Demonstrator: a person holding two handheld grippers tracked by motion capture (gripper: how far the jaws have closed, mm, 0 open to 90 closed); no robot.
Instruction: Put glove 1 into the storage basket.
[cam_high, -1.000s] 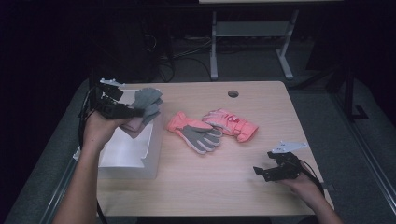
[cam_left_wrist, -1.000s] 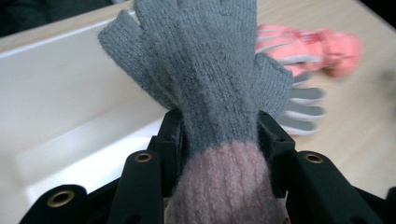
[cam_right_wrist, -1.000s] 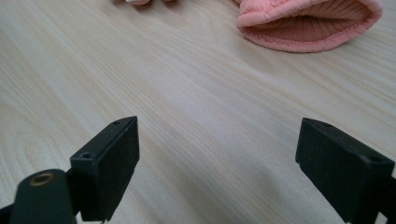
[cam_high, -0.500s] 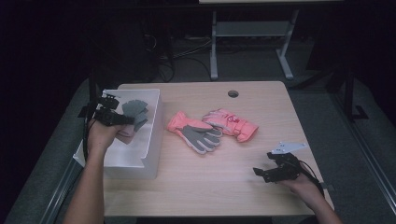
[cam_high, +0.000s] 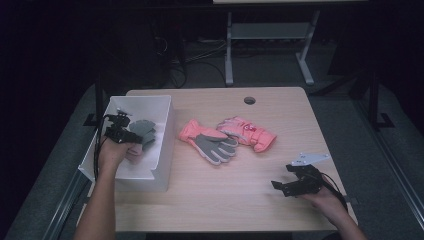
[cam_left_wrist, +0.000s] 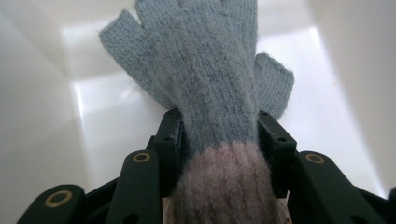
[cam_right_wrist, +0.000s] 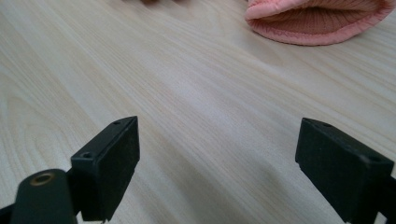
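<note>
Both left jaws pinch an unlabelled grey glove (cam_left_wrist: 205, 79); right jaws spread wide.

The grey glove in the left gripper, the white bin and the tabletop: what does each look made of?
Grey glove: fuzzy knit, likely wool or acrylic, with visible stitches and a ribbed pinkish cuff. White bin: smooth, slightly glossy walls with soft reflections, probably plastic. Tabletop: pale wood grain with a matte finish; solid wood or laminate can't be told. The left gripper clamps the glove.
</note>
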